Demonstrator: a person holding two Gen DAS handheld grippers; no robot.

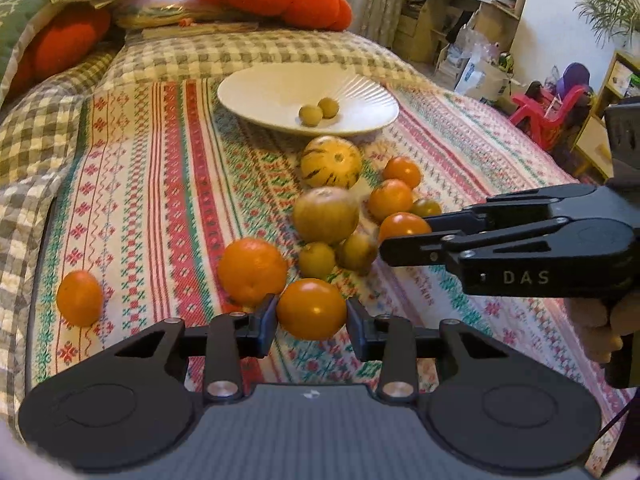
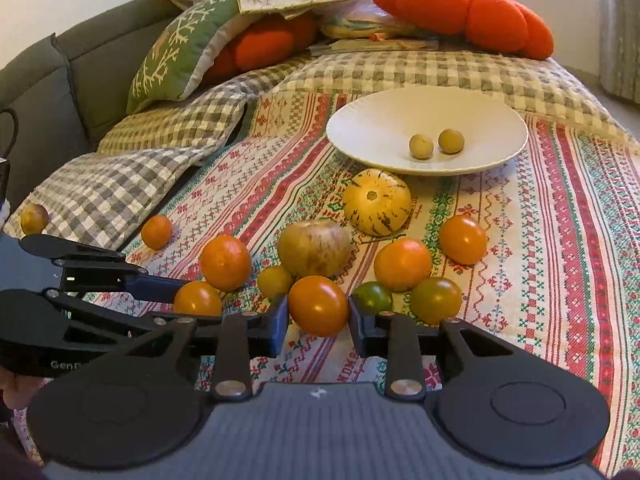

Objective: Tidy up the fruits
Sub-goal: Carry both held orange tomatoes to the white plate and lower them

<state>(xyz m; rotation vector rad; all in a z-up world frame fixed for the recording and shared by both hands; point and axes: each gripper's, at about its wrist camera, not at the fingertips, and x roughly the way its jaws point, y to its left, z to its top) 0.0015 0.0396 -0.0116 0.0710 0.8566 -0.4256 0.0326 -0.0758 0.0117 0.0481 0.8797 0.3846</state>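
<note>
Left tongs (image 1: 312, 316) clenched on an orange tomato (image 1: 311, 309), pads pressing both of its sides. Right tongs (image 2: 319, 314) likewise clenched on a second orange tomato (image 2: 318, 305); in the left wrist view these tongs reach in from the right side with that tomato at their tips. Both tomatoes sit at the near end of a loose fruit cluster on a striped embroidered cloth (image 2: 560, 240) spread over a sofa (image 2: 44, 80); whether either tomato is lifted off the cloth, cannot tell. Just beyond the left tongs: an orange (image 1: 252, 271), touching or nearly touching the held tomato. Further toward the cloth's left edge, apart from the cluster, a smaller orange (image 1: 79, 298). Middle of the cluster: a large dull green-brown fruit (image 2: 314, 253) with small yellow-green fruits at its base. Beside the right tongs, two greenish tomatoes (image 2: 436, 300), with more orange fruits behind them. Past the cluster, a yellow striped melon (image 2: 377, 202) lies just in front of a white ribbed plate (image 2: 380, 120) near the cloth's far edge. The plate holds two small yellow-green fruits (image 2: 421, 146), close together. Checked blanket (image 2: 140, 176) along the left; red pumpkin cushions (image 2: 460, 12) at the far end.
</note>
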